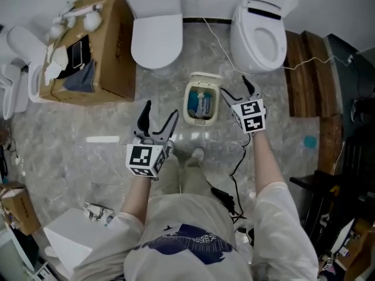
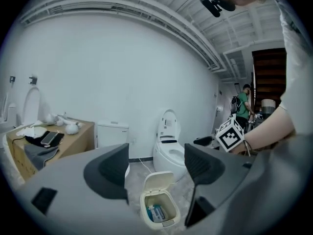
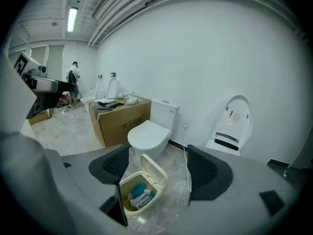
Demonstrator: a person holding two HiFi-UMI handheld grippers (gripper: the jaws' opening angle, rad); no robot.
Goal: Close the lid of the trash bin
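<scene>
In the head view we look down on a small cream plastic trash bin (image 1: 187, 107) standing on the grey marbled stone floor (image 1: 88, 122). It sits in front of a white ceramic toilet with its cover down (image 1: 156, 40) and a second white toilet with its cover raised (image 1: 263, 40). The bin's flat cream hinged lid (image 1: 204, 78) stands open on the far side, and blue and white packaging (image 1: 202, 104) lies inside. Our left gripper (image 1: 159, 113) hovers near the bin's left side, apart from it, with its jaws spread and nothing between them. Our right gripper (image 1: 236, 88) is just beside the bin's right edge, its jaws also apart. A brown cardboard box (image 1: 111, 57) stands left of the closed toilet.

In the left gripper view, the left gripper (image 2: 155, 168) has its dark jaws wide and holds nothing. The trash bin (image 2: 145, 207) shows low in the gap, down on the floor, with its lid (image 2: 157, 181) upright. The right gripper's marker cube (image 2: 231, 135) is at the right.

In the right gripper view, the right gripper (image 3: 156, 168) is wide open and empty. The trash bin (image 3: 135, 210) lies below the gap, its lid (image 3: 154, 172) tilted open to the right and the packaging (image 3: 139, 196) visible inside. The closed toilet (image 3: 146, 133) and the cardboard box (image 3: 122, 124) stand behind it.
</scene>
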